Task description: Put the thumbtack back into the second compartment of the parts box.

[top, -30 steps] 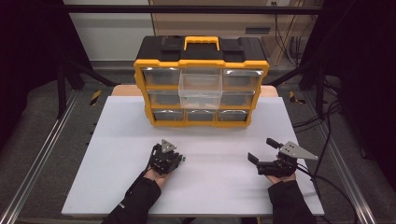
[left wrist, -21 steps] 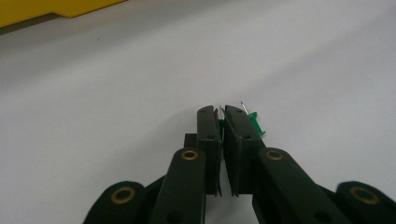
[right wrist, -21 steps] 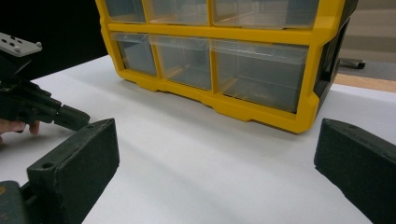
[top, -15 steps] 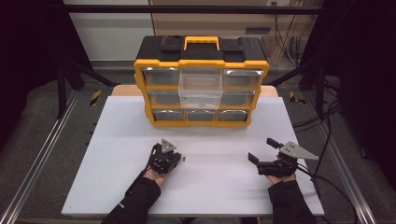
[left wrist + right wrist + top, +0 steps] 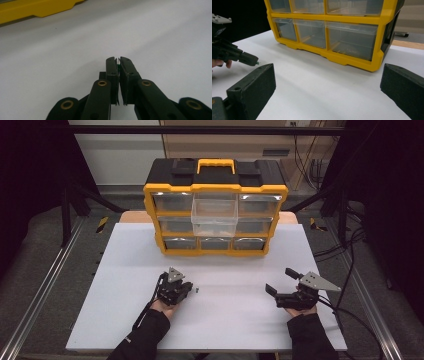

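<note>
The left claw [image 5: 117, 65] is clenched on a tiny green part [image 5: 118, 66] near the surface's [image 5: 240, 330] front edge. It should keep that pinch firm and level toward the pulled-out drawer [image 5: 215, 213] of the yellow organizer [image 5: 215, 186], while the right claw [image 5: 283, 281] waits released.

I'm working in what looks like a lab: a white table [image 5: 125, 285] framed by metal rails [image 5: 42, 285], loose cables [image 5: 345, 270] right of my tongs, a yellow drawer organizer [image 5: 215, 205] ahead of them.

Open white tabletop [image 5: 225, 320] btwn claws; yellow drawer organizer [image 5: 216, 210] blocking far edge, centre drawer [image 5: 215, 214] protruding.
</note>
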Demonstrator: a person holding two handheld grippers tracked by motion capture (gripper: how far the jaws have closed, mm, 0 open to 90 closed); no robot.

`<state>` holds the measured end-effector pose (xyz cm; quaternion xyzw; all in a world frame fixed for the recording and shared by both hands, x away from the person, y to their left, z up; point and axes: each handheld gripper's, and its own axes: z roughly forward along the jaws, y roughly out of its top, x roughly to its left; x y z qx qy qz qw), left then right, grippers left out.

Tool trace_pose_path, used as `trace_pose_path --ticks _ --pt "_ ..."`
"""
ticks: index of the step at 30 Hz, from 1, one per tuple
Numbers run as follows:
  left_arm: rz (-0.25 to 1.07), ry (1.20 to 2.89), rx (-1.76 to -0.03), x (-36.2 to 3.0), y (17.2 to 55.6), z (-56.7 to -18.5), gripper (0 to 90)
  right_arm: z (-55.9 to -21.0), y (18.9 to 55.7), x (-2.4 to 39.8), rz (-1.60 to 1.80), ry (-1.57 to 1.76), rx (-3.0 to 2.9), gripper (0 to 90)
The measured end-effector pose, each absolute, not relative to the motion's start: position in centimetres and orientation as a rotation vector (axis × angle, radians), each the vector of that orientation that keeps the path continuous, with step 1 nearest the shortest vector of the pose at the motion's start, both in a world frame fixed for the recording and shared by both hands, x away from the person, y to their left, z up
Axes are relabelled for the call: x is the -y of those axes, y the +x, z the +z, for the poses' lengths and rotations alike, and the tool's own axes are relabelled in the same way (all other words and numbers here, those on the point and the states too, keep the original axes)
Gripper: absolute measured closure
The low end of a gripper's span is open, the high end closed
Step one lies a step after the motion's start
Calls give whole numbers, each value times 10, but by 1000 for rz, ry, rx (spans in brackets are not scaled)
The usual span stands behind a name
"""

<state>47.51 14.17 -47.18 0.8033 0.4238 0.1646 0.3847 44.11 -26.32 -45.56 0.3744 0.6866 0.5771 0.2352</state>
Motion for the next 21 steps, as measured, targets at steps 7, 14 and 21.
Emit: trace_pose_path --ticks 7,14,21 --pt "396 2014 -1076 -148 472 -464 853 -456 441 263 1585 1027 -1885 4" --pt "378 1984 -1066 -155 469 -453 853 -456 441 263 1585 1029 -1885 4" --pt "382 1960 -1035 -161 466 -440 853 -456 441 263 1584 1027 -1887 4"
